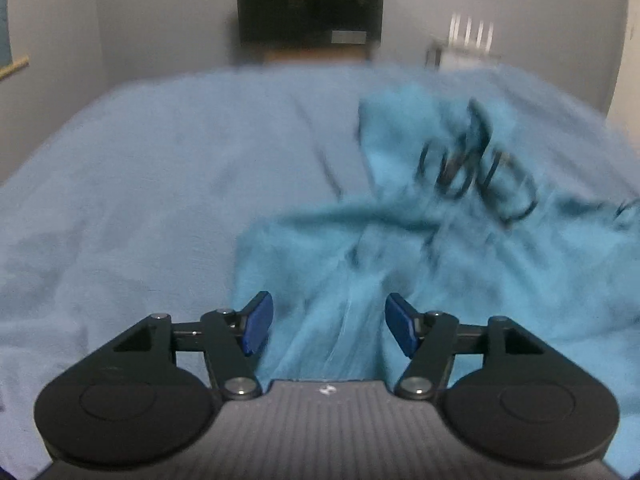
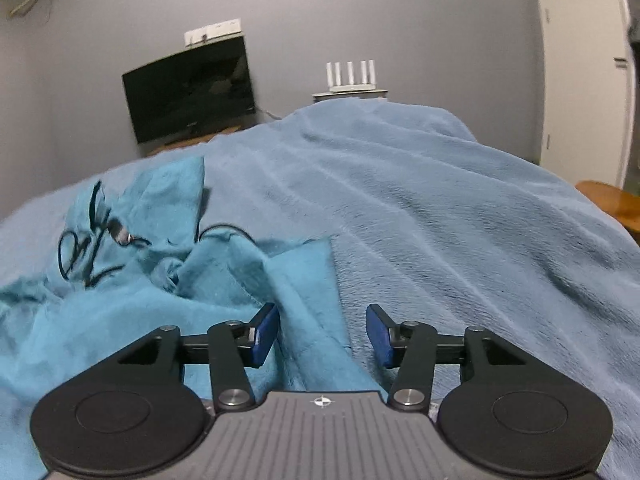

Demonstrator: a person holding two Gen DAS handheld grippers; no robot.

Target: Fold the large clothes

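A crumpled teal garment [image 1: 440,240] with black lettering lies on a bed covered by a light blue blanket [image 1: 140,180]. The left wrist view is motion-blurred. My left gripper [image 1: 328,324] is open, its blue pads [image 1: 256,324] spread over the garment's near edge with cloth between them, not pinched. In the right wrist view the garment [image 2: 140,280] lies at the left with a dark cord on it. My right gripper [image 2: 322,336] is open over the garment's right edge, where it meets the blanket [image 2: 460,220].
A dark TV screen [image 2: 190,92] stands against the grey wall beyond the bed. A white router [image 2: 350,78] sits on a shelf behind the bed. A white door [image 2: 584,68] and a wooden stool [image 2: 612,200] are at the right.
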